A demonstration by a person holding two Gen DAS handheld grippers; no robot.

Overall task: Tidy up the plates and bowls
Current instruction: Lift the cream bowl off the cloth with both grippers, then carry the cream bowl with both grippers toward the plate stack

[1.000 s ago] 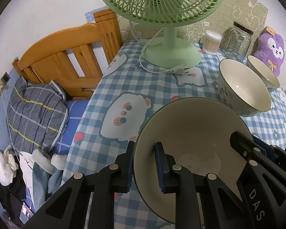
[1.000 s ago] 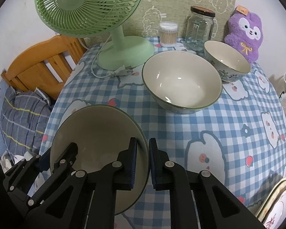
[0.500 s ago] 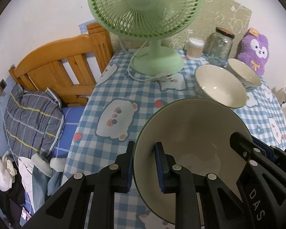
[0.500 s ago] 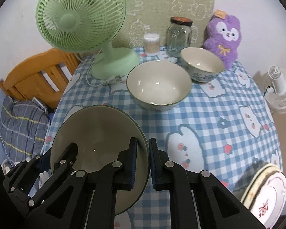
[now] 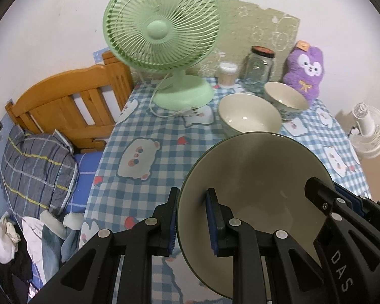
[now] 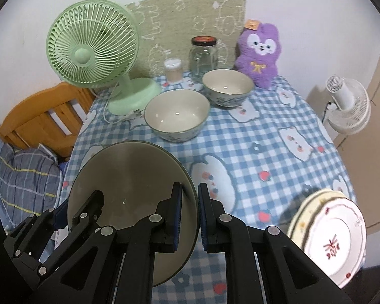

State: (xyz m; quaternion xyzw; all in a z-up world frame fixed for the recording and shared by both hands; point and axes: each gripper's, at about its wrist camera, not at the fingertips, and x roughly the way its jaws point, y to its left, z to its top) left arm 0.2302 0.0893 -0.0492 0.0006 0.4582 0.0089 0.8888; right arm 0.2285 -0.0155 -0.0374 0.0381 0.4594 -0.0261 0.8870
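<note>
Gripping item: large bowl (image 5: pixel 253 177), cream inside with a dark green rim, held clear of the surface by both tools at once.

Left gripper (image 5: pixel 191 217): fingers (image 5: pixel 212 217) closed down on the rim at the bowl's left side, one pad outside the wall, one inside. Right gripper (image 6: pixel 190 212): fingers (image 6: pixel 176 212) likewise pinched nearly shut on the opposite rim, the wall between the pads. Neither hand is nearer; the bowl spans the gap between them.

Attitude of held bowl: round, so no long axis to speak of; mouth tipped back toward the cameras, not level, far rim highest in both views.

Next outward: medium bowl (image 6: pixel 176 115), same cream and green rim, standing upright on the checked surface (image 6: pixel 266 136), straight ahead of the held bowl and just beyond its far rim. Mouth faces up. Judged the likely nest for the large bowl only if sizes allowed; it looks smaller, so the reverse order seems more probable.

Further out: small patterned bowl (image 6: pixel 227 87), upright, just beside the medium one, to its right and behind.

Right edge, near: stack of plates (image 6: pixel 331 235), top one white with red marks, well apart from the bowls.

Back row: green fan (image 6: pixel 93 45), glass jar (image 6: pixel 203 58), purple plush toy (image 6: pixel 259 53).

Caution, as judgement: a two-point rim hold lets the bowl swing; level it before lowering.
</note>
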